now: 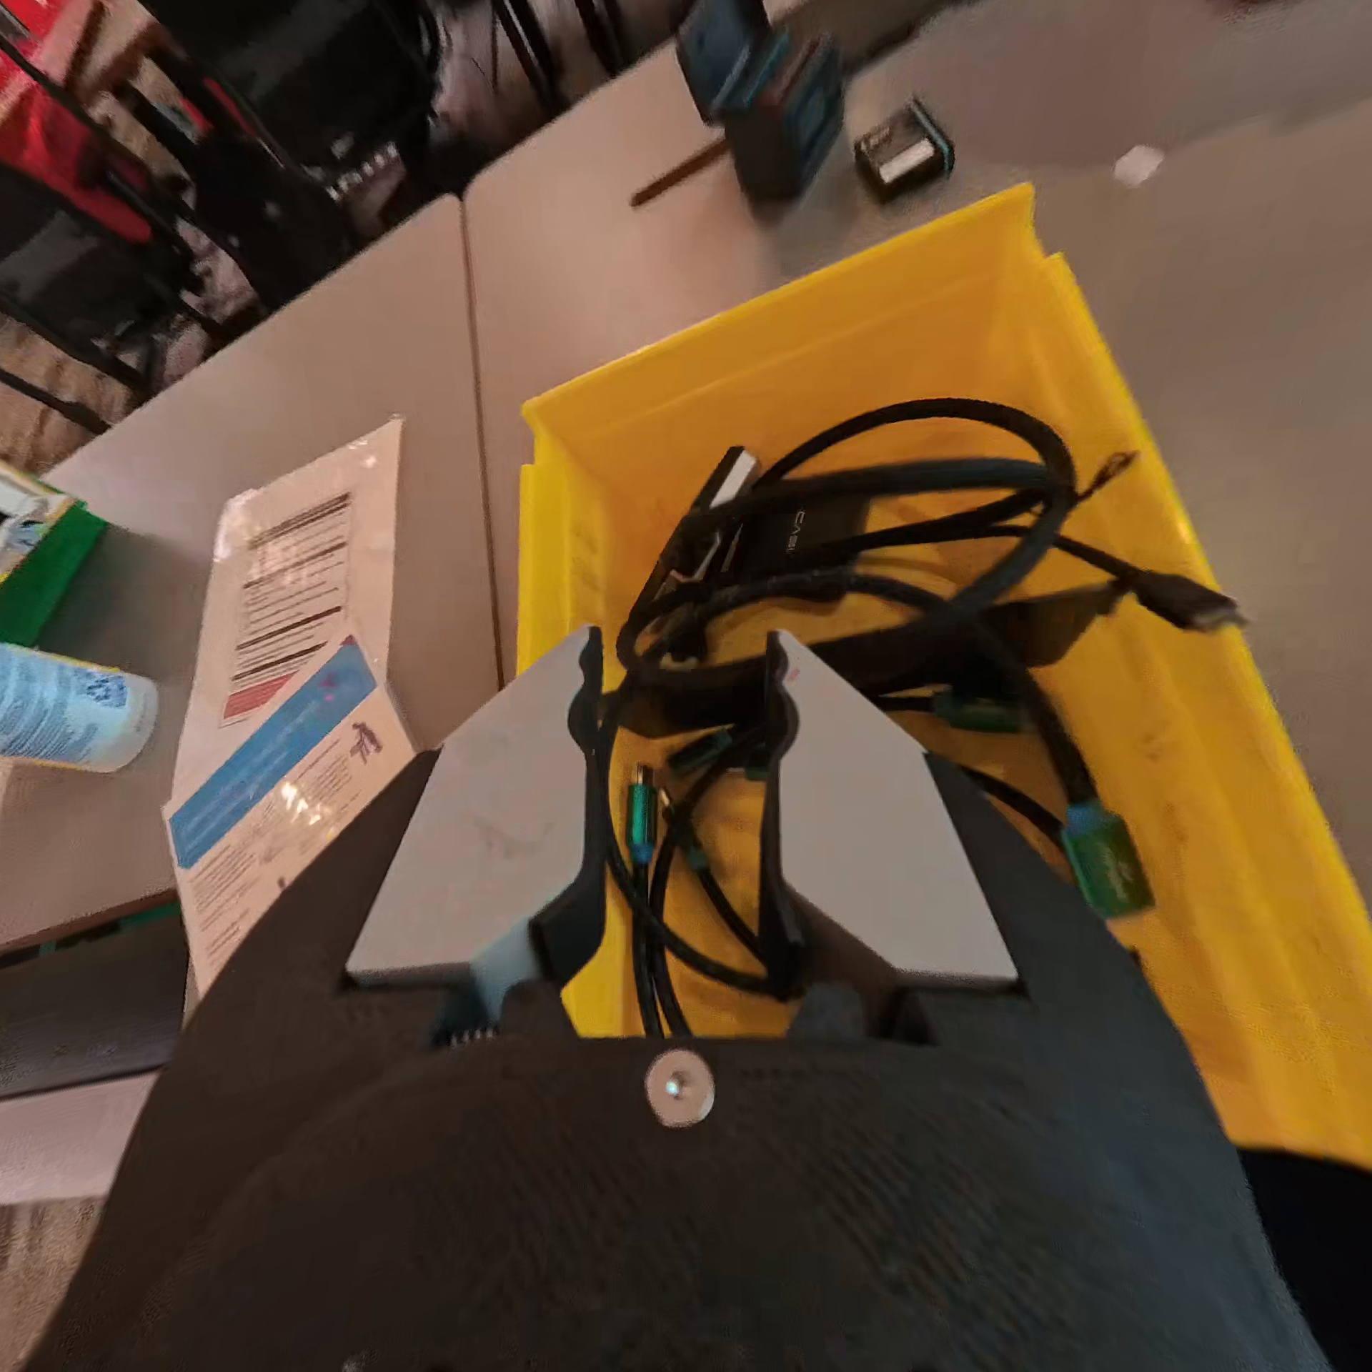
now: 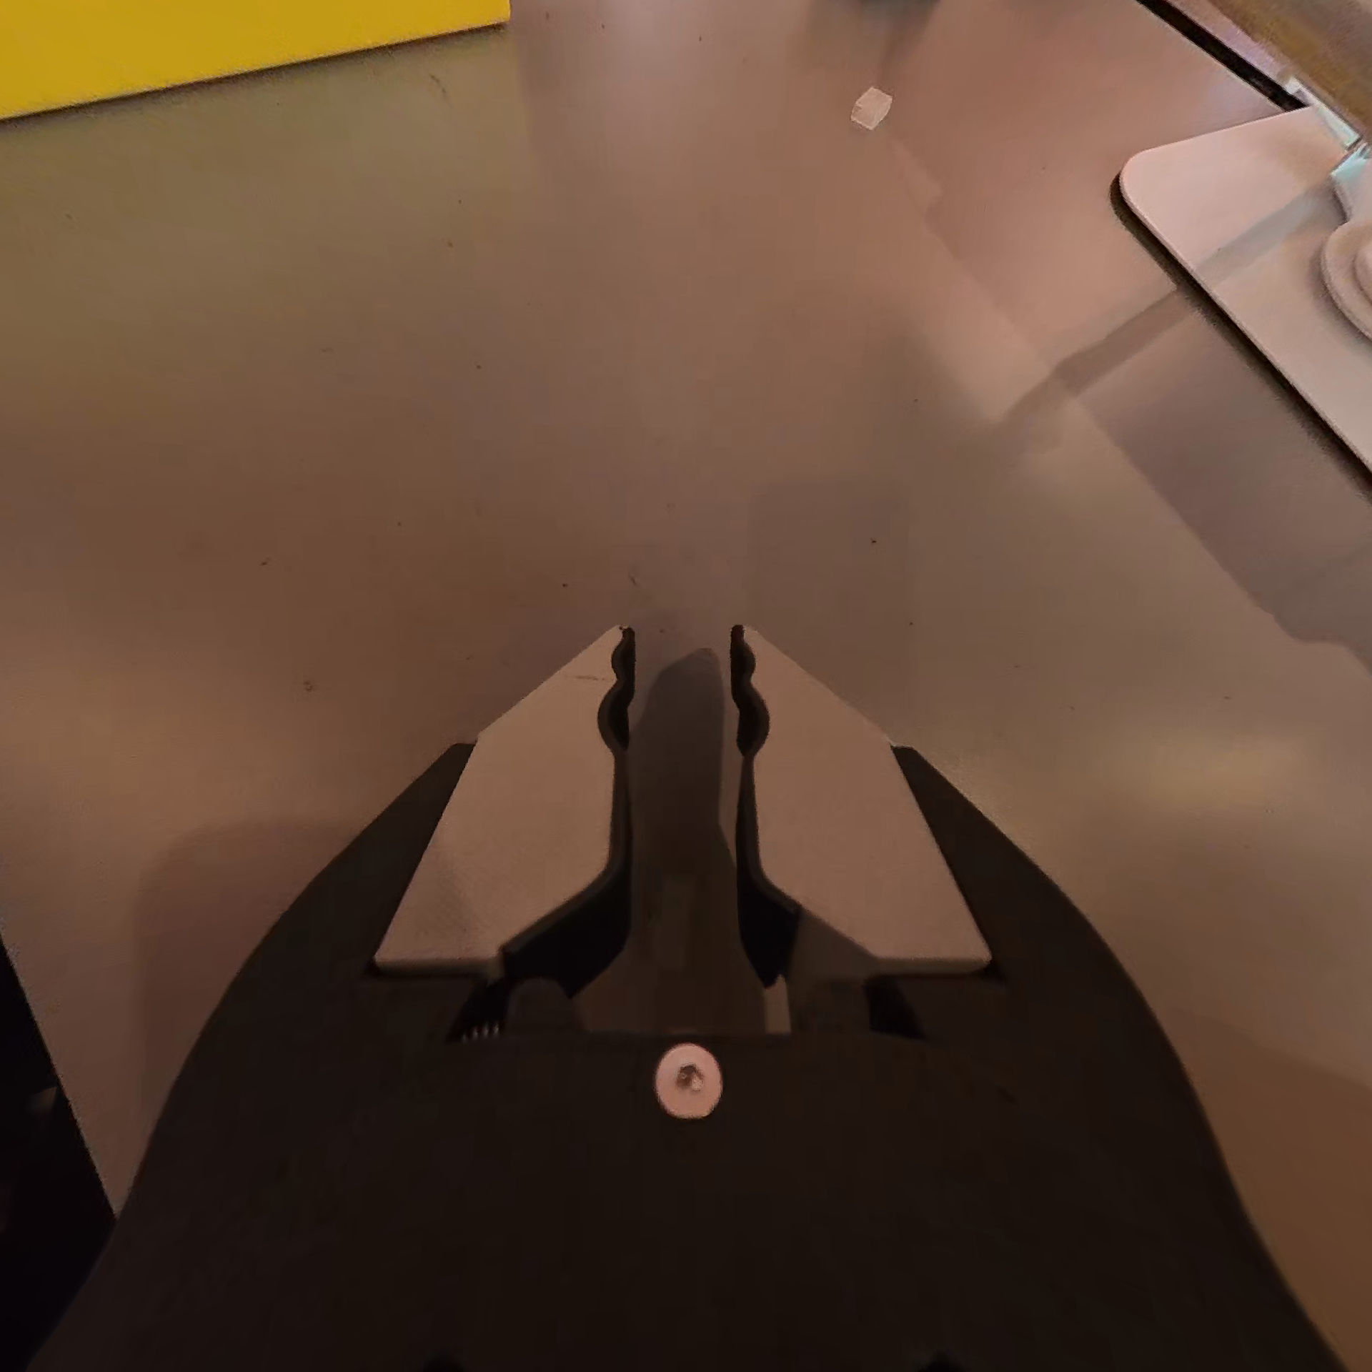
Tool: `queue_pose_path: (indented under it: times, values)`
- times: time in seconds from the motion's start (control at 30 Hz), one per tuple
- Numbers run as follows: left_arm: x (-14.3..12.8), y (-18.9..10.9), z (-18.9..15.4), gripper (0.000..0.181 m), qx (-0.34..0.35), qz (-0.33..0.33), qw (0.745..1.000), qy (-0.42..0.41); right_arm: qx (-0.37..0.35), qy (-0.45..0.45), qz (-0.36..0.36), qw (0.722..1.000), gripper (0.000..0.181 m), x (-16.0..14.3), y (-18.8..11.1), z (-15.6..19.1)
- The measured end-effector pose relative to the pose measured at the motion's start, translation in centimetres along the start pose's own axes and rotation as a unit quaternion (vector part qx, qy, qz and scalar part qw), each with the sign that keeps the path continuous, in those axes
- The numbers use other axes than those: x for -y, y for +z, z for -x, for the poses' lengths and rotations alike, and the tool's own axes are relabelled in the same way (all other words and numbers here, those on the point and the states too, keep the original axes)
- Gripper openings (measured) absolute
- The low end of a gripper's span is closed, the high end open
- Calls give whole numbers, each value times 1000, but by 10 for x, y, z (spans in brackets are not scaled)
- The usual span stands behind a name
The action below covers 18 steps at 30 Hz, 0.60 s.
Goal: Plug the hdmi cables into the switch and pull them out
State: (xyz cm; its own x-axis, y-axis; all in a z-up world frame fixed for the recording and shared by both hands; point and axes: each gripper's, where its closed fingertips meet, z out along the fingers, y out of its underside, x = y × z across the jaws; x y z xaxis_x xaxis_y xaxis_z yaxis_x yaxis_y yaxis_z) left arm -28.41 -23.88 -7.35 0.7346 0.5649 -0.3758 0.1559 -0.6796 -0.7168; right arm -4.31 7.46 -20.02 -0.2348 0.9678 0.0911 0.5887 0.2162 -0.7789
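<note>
In the left wrist view a yellow bin (image 1: pixel 854 356) holds a tangle of black HDMI cables (image 1: pixel 913 594) with green plugs (image 1: pixel 1106 854) and a black switch box (image 1: pixel 787 534). My left gripper (image 1: pixel 683 653) is open and empty, hovering over the bin's near end, its fingertips above the cable loops. One black plug (image 1: pixel 1195 605) hangs over the bin's right wall. In the right wrist view my right gripper (image 2: pixel 679 631) is open and empty above the bare grey table (image 2: pixel 520 371). The bin's yellow side (image 2: pixel 223 44) shows at the top left.
Laminated sheets (image 1: pixel 297 668) lie left of the bin, beside a blue-and-white bottle (image 1: pixel 67 705) and a green box (image 1: pixel 44 564). Dark boxes (image 1: pixel 772 96) stand behind the bin. A white monitor base (image 2: pixel 1262 260) sits at the right, with a small white scrap (image 2: pixel 870 108) on the table. The left gripper's tips are roughly 40 cm from the right gripper's. It is some 25 cm from my right tips to the small white scrap (image 2: pixel 870 108). My left wrist view (image 1: pixel 1136 160) looks at it from another angle.
</note>
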Motion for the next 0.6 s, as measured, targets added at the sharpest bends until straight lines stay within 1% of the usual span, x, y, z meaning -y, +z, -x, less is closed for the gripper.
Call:
queue_pose_path:
  times: [0.1, 0.13, 0.17, 0.2, 0.27, 0.33, 0.4, 0.53, 0.6]
  values:
    - [12, 33, 1, 44, -6, 23, 999, 23, 12, 14, -19, 1000, 22, 4, -5, 0]
    - [16, 41, -1, 43, -11, 28, 999, 33, 20, 22, -24, 999, 22, 4, -6, 1]
    - [20, 47, -5, 28, -22, 30, 998, 47, 28, 32, -28, 999, 22, 4, -8, 1]
    - [24, 51, -4, 14, -18, 27, 997, 63, 34, 42, -34, 998, 22, 5, -11, 0]
    - [34, 52, 8, 6, 11, 39, 995, 93, 48, 60, -52, 996, 22, 7, -17, 0]
    - [63, 39, 23, 5, 30, 11, 995, 90, 59, 72, -70, 993, 20, 9, -22, 0]
    - [100, 16, 41, 5, 55, -28, 996, 67, 64, 78, -81, 992, 19, 10, -26, 0]
    - [172, -45, 77, 5, 143, -107, 982, 58, 55, 73, -92, 992, 18, 12, -30, -1]
    - [196, -72, 81, 5, 155, -130, 978, 55, 45, 60, -94, 993, 16, 12, -30, -1]
